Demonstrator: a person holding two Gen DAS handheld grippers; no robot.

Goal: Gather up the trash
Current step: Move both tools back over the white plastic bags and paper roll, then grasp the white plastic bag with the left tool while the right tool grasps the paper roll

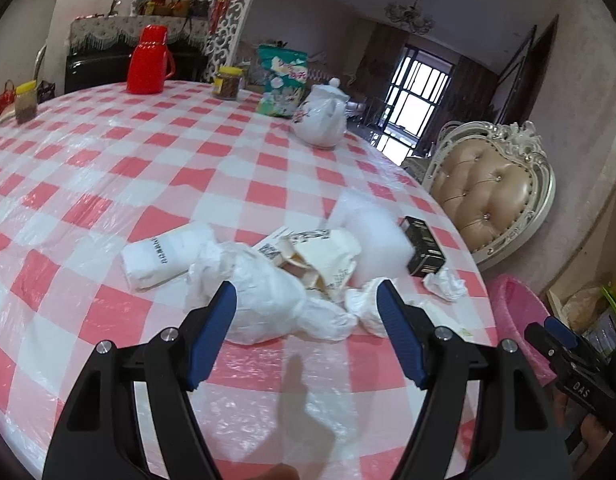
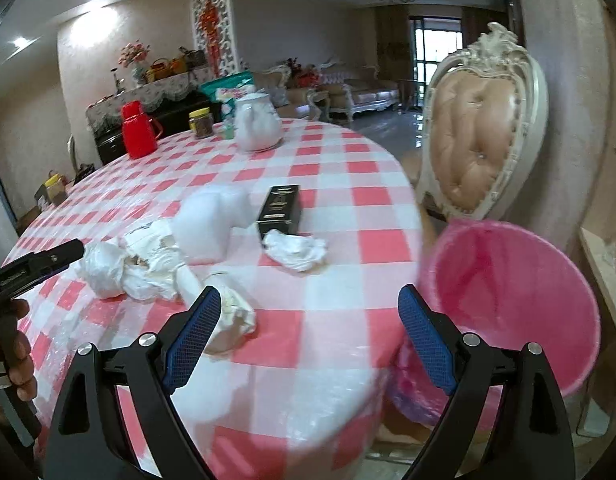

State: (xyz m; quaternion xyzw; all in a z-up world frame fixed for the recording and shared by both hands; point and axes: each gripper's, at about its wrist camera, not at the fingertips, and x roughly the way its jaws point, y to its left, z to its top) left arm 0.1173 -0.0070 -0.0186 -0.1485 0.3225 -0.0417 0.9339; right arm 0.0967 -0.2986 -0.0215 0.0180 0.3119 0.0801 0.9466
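Trash lies on the red-and-white checked table [image 1: 108, 160]: a crumpled white plastic bag [image 1: 268, 296], a white paper packet [image 1: 164, 256], torn cream packaging [image 1: 328, 256], a white foam block [image 1: 372, 236], a black box [image 1: 424, 248] and a crumpled tissue [image 1: 444, 284]. My left gripper [image 1: 304, 300] is open, its fingers either side of the plastic bag, just above it. My right gripper [image 2: 308, 312] is open and empty over the table's near edge, a crumpled tissue [image 2: 234, 320] by its left finger. The pink bin [image 2: 508, 304] stands right of the table.
A white teapot [image 1: 322, 120], red thermos [image 1: 148, 60], two yellow-lidded jars [image 1: 228, 82] and a green snack bag [image 1: 282, 80] stand at the table's far side. An ornate padded chair [image 2: 480, 128] stands behind the bin.
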